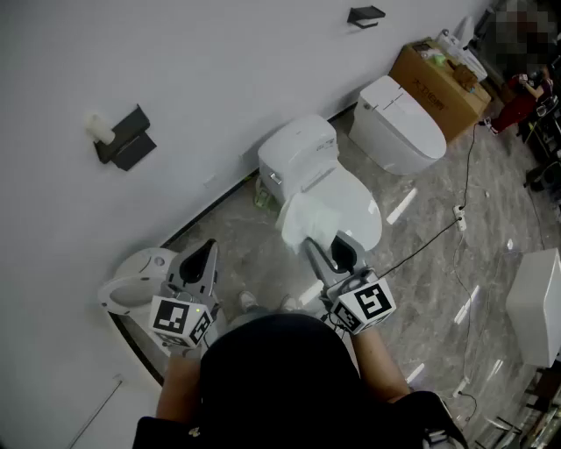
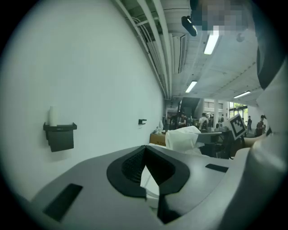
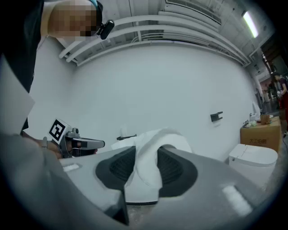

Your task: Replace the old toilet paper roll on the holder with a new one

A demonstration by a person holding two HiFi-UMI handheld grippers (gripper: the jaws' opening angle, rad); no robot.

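A dark holder hangs on the white wall with the old roll's pale core standing on top of it; the left gripper view shows the same holder and core off to the left. My right gripper is shut on the new white toilet paper roll, whose side is squeezed between the pads. My left gripper is shut with nothing in it and points towards the wall, well short of the holder. From the left gripper view the new roll shows to the right.
A white toilet stands just ahead and a second one beyond it, by a cardboard box. A white floor fixture sits below my left gripper. Another small holder is farther along the wall. A cable crosses the floor.
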